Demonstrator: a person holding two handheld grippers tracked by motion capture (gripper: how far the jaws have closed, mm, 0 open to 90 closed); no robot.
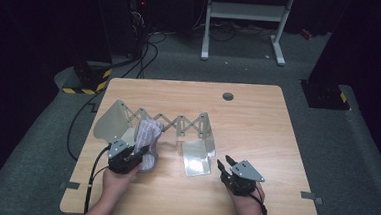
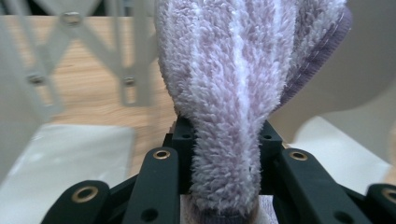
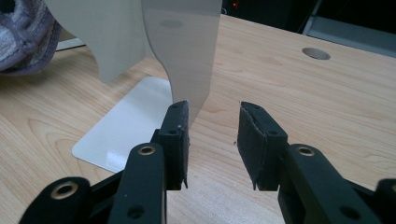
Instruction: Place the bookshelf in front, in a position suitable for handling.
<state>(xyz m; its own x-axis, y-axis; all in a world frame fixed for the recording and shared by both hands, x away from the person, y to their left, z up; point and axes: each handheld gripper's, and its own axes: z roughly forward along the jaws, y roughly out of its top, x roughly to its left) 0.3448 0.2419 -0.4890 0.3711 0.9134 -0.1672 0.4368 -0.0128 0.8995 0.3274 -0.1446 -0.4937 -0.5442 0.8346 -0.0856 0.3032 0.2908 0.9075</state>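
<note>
I see a fluffy lilac striped terry cloth (image 2: 233, 93) — rough pile; a smooth, satin pale-metal folding rack (image 1: 177, 123); a matt light wooden tabletop (image 1: 257, 121).

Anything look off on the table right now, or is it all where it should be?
Nothing damaged or spilled. The lilac towel hangs bunched in the left gripper beside the metal folding rack, not yet draped. The right gripper stands open, holding nothing.

Rack (image 1: 177, 123) stands mid-table (image 1: 258, 116), its near plates resting on the wood. Towel (image 1: 146, 135) hangs over the rack's left part, its near end between the left gripper's (image 1: 133, 154) jaws. Right gripper (image 1: 226, 163) lies just right of the rack's right plate (image 1: 196, 158), jaws apart.
</note>
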